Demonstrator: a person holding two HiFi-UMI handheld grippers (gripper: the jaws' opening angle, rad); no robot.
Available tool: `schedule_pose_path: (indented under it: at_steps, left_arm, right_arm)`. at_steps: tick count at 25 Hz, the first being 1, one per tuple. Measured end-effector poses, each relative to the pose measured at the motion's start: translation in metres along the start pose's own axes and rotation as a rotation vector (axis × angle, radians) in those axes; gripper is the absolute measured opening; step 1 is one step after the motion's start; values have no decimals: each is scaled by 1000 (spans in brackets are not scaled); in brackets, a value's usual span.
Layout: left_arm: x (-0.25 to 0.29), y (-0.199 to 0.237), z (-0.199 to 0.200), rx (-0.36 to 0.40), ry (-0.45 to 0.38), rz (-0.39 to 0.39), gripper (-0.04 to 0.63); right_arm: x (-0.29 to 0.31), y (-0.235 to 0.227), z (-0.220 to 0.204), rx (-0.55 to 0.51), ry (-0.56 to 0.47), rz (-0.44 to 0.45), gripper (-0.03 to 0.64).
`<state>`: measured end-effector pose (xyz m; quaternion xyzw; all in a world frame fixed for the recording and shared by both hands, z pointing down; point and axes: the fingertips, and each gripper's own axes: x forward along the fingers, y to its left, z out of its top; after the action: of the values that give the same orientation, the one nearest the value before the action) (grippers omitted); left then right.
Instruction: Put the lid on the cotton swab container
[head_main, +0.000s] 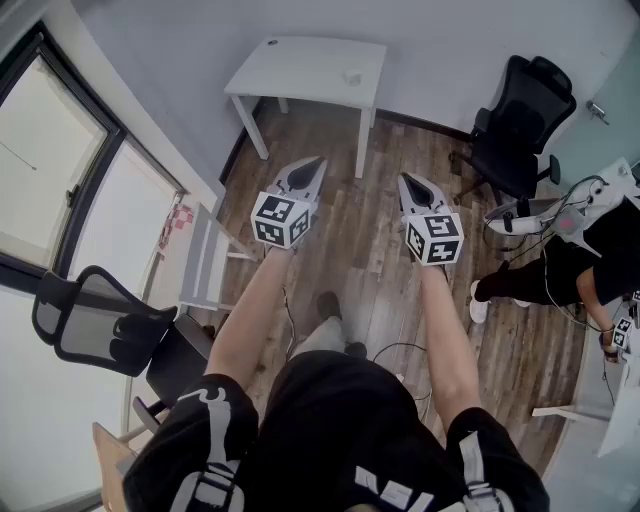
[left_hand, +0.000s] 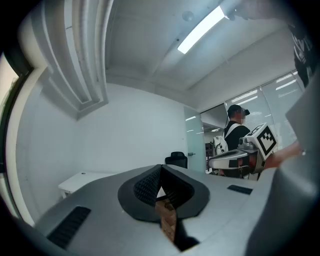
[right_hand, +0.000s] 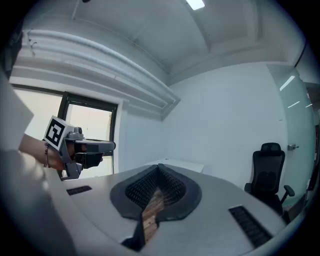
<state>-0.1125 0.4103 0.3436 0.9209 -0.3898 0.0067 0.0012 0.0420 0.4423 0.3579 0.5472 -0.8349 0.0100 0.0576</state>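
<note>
Black shorts (head_main: 330, 420): the wearer's own, nearest the lens; the person stands on the wooden floor (head_main: 390, 270).
Forearms (head_main: 255, 310): both bare and stretched forward, one behind each tool.
Left gripper (head_main: 314, 163): held out in the air over the floor, pointing ahead. Its fingers (left_hand: 146, 188) are pressed together with nothing between them.
Right gripper (head_main: 406, 180): level with the left one and just beside it. Its fingers (right_hand: 141, 188) are likewise closed and empty.
White surface (head_main: 300, 65): a small table against the far wall, well apart from both tools.
Small pale item (head_main: 352, 76): sits near the surface's right edge; too small to tell what it is. It may be the cotton swab container, but neither that nor a lid can be confirmed from here.
Black office chair (head_main: 520, 120): to the right of the surface, out of the path.
Second person (head_main: 555, 265): at the far right edge, not involved.
Step in hand: none of the task proper; this looks like a standing start, with both tools empty and away from the work.
Next move calls for: walking up to the white surface, finding the container and lid, then opening one set of fingers for the lid.
</note>
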Motion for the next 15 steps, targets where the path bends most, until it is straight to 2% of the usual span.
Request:
schedule_pose_path:
  at_steps: [15]
  left_arm:
    - [61,70,-3,-21,-12,10,25]
  right_arm:
    - [83,-36,9,-11,1,-11,14]
